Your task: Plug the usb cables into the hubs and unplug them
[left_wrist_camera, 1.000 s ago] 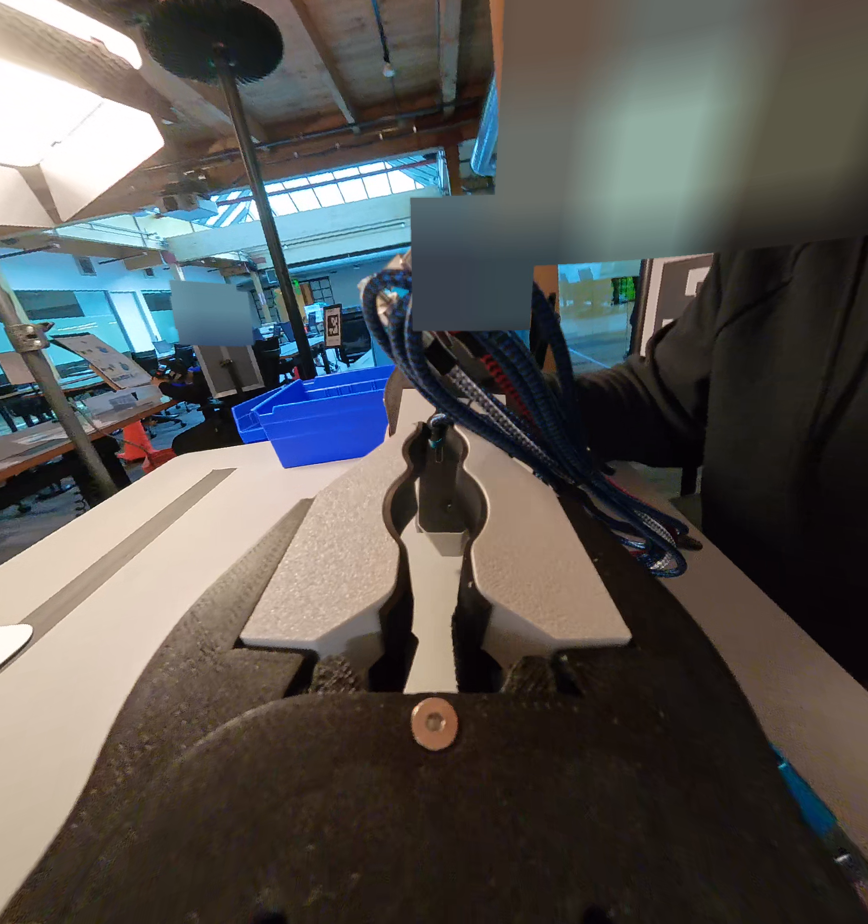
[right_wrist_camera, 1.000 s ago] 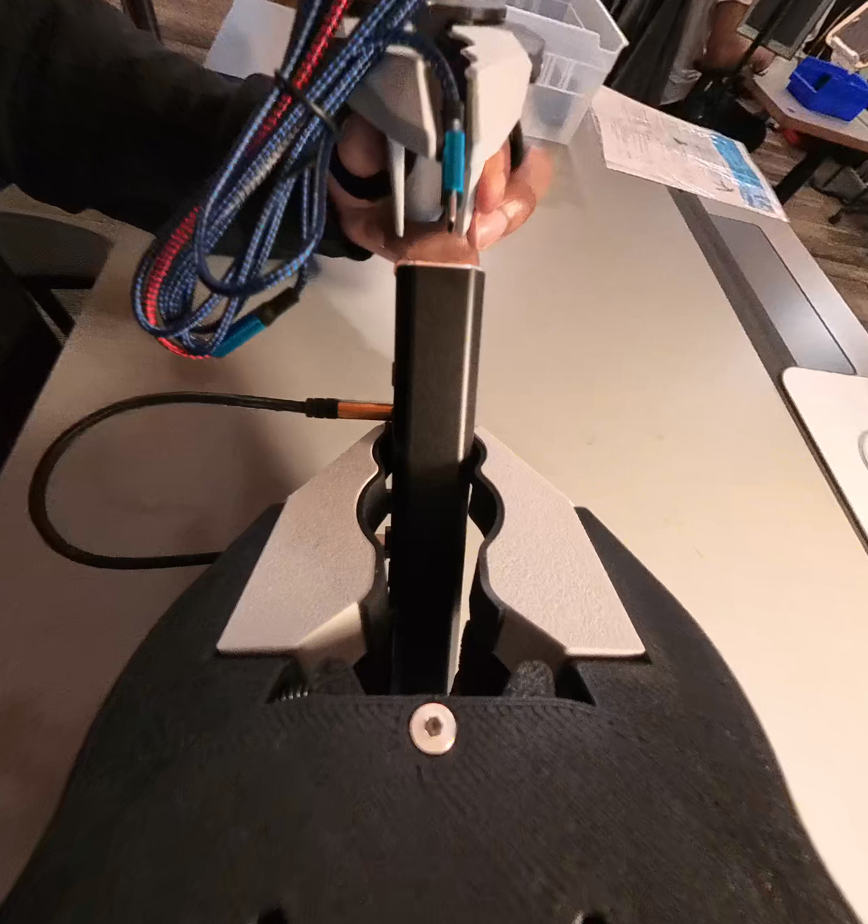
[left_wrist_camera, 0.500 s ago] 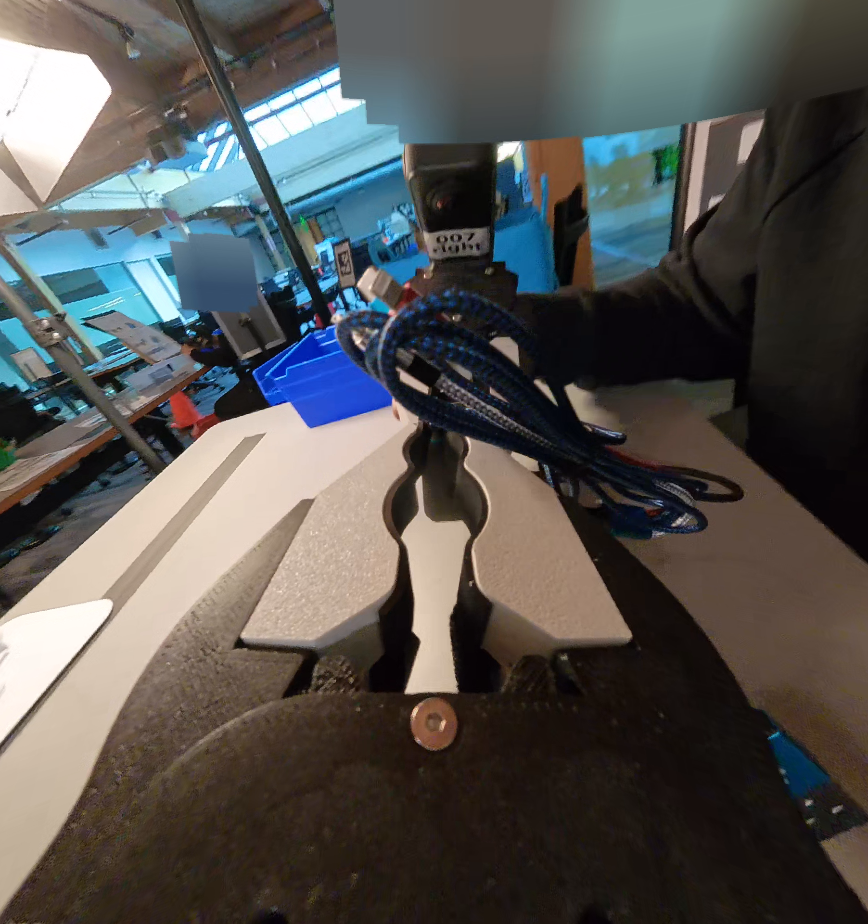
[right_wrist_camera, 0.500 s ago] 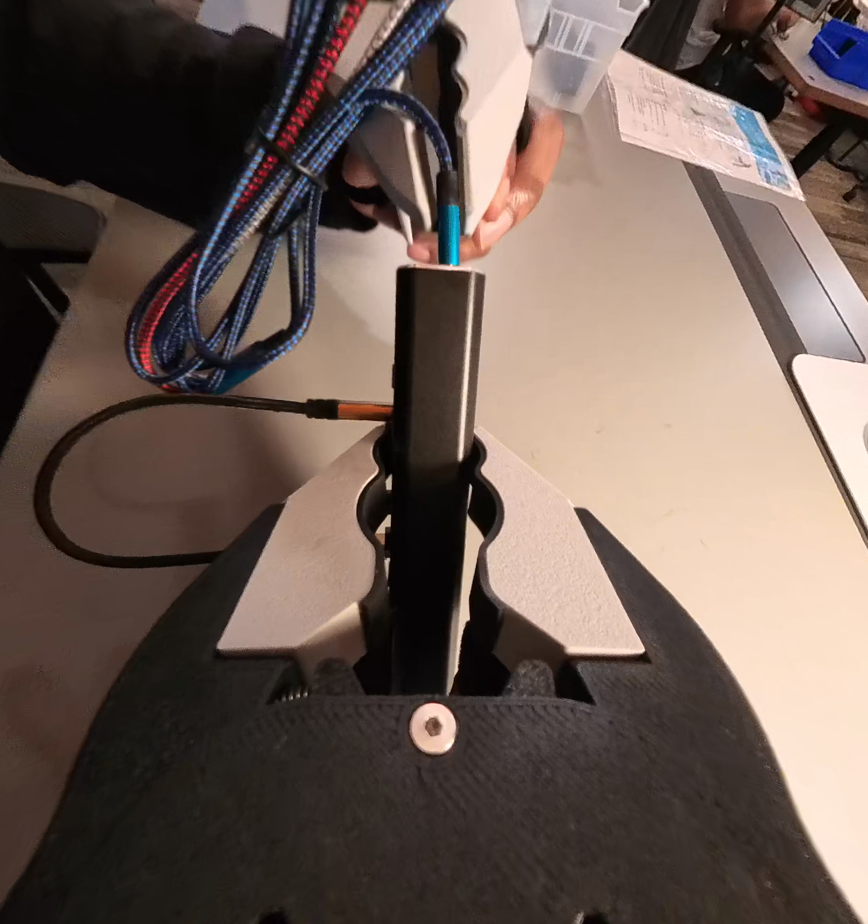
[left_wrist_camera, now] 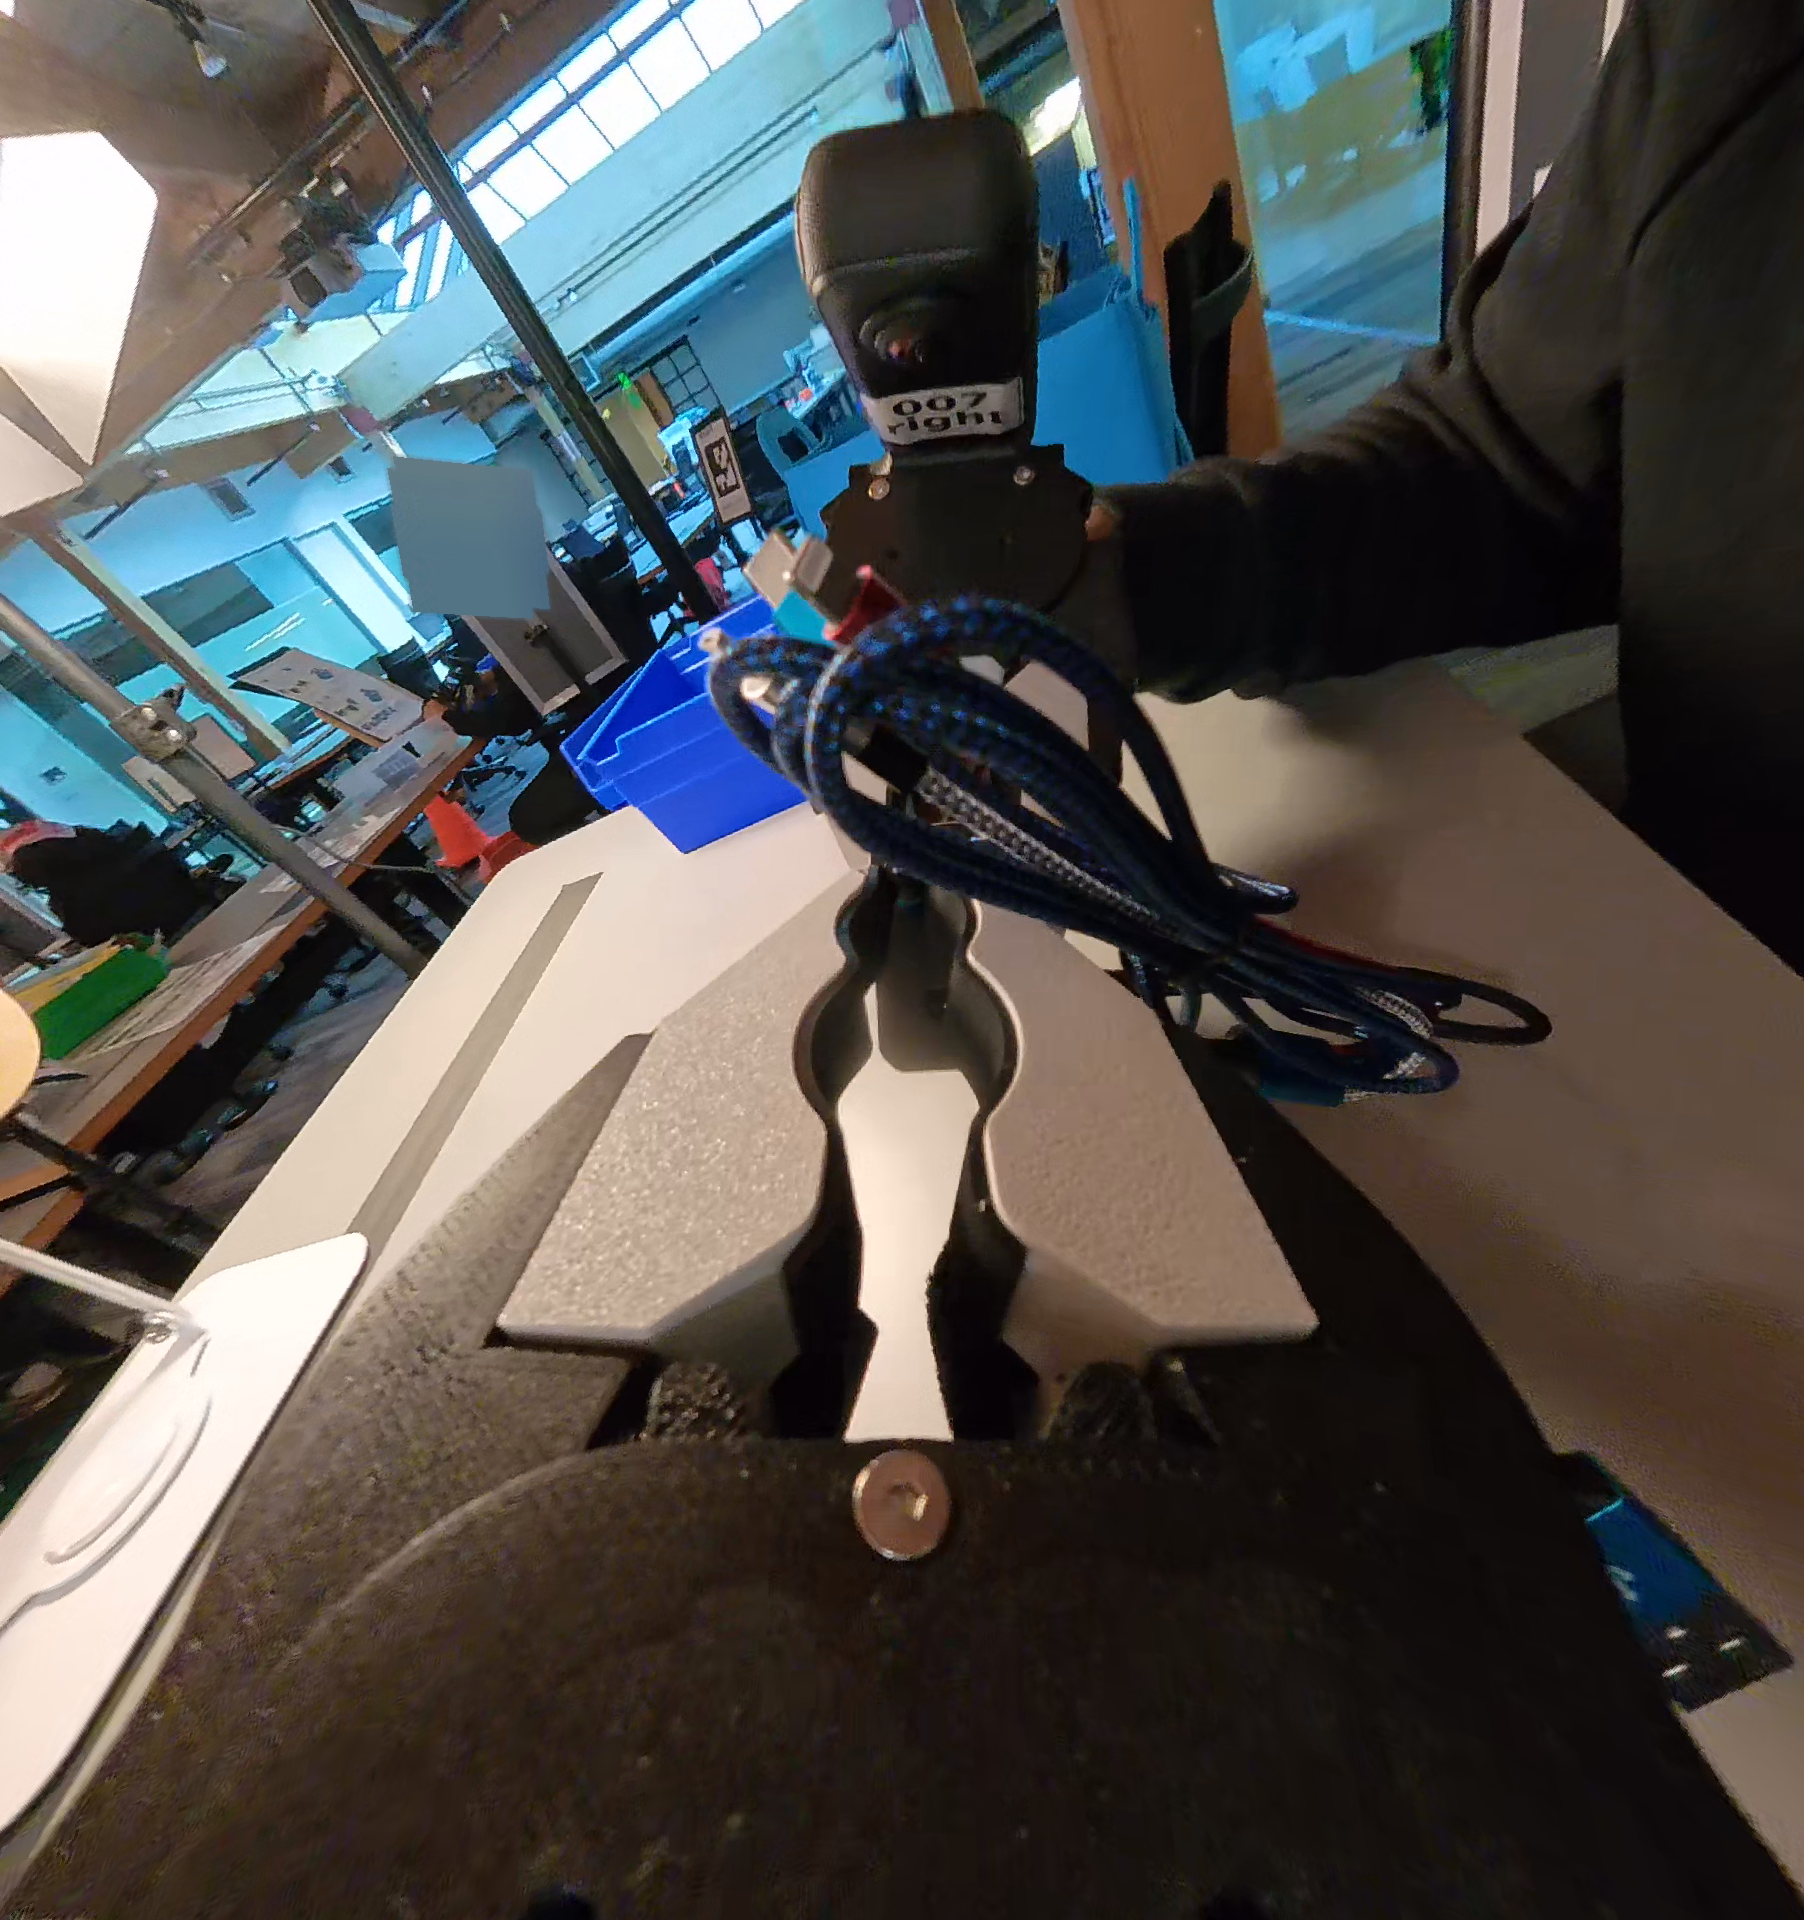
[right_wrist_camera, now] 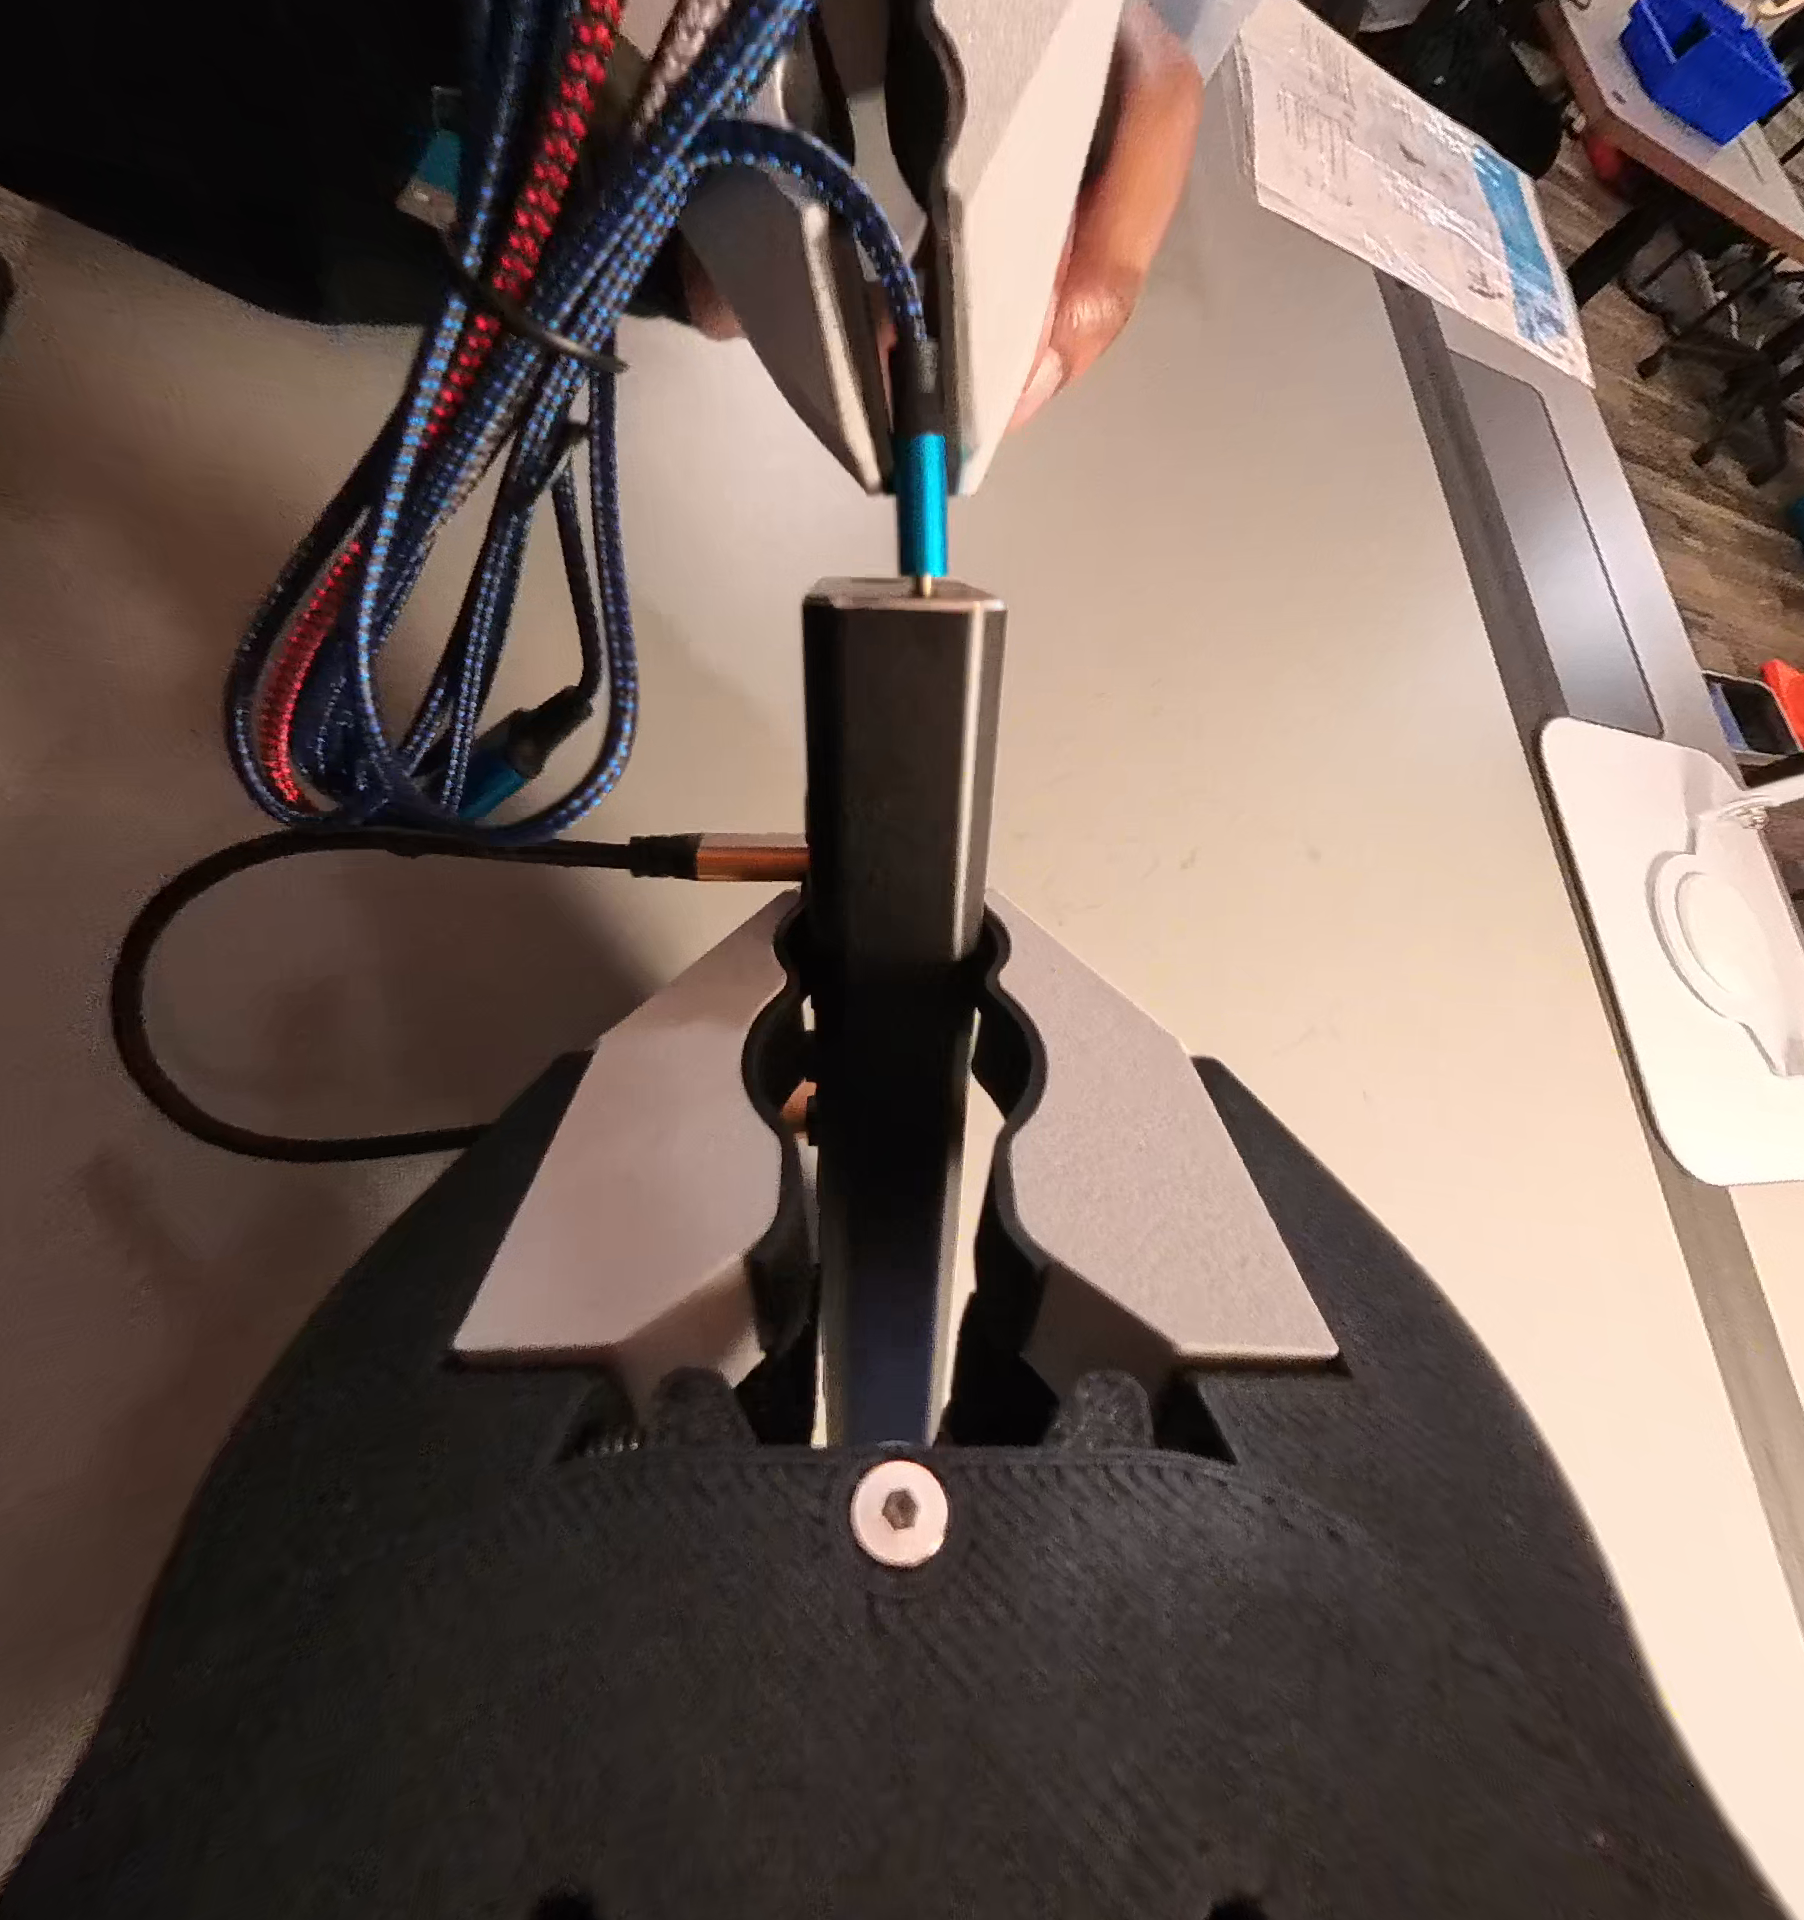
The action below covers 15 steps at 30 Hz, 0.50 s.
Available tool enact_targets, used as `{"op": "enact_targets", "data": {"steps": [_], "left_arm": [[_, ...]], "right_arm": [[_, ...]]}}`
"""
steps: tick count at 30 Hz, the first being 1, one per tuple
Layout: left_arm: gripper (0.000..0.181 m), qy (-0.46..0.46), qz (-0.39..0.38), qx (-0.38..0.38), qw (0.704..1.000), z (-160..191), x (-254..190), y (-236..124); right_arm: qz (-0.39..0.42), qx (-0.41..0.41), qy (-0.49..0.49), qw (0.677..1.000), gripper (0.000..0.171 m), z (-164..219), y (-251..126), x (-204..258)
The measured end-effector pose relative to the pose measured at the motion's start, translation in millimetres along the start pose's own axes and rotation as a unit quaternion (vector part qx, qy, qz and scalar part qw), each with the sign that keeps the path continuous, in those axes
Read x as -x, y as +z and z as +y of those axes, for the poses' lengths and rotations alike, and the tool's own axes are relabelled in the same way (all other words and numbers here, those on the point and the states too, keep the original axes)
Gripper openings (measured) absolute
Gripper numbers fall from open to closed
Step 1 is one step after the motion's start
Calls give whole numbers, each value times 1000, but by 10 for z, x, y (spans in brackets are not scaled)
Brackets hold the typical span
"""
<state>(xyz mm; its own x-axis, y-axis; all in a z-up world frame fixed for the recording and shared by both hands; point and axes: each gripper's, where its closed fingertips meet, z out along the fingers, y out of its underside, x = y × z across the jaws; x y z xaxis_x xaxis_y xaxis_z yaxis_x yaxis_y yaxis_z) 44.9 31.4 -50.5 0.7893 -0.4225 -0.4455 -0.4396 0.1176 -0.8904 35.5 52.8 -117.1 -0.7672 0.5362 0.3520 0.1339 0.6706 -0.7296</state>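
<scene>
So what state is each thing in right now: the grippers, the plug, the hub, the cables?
Right gripper: shut on the hub.
Hub: dark bar, clamped.
Left gripper: shut on the blue plug.
Blue plug: tip at the hub's end, not fully in.
Black cable: plugged into the hub's side.
Braided cable bundle: tied, hanging loose.

Each camera sits close behind its own fingers. The left wrist view looks low across the white table [left_wrist_camera: 1500, 1091] toward the right gripper [left_wrist_camera: 903, 904]; the right wrist view looks down, facing the left gripper [right_wrist_camera: 924, 473]. Both share the cable bundle [left_wrist_camera: 1137, 904].
</scene>
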Motion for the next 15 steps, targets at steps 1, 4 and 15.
{"op": "enact_targets", "data": {"steps": [1,4,15], "left_arm": [[10,9,-3,7,1000,1,1,1],[11,40,-15,26,999,13,6,3],[11,22,-4,45,999,-47,-1,1]], "right_arm": [[5,4,-4,1000,24,1,2,-8],[22,18,-16,999,24,12,14,-42],[38,38,-47,997,24,-50,40,-63]]}}
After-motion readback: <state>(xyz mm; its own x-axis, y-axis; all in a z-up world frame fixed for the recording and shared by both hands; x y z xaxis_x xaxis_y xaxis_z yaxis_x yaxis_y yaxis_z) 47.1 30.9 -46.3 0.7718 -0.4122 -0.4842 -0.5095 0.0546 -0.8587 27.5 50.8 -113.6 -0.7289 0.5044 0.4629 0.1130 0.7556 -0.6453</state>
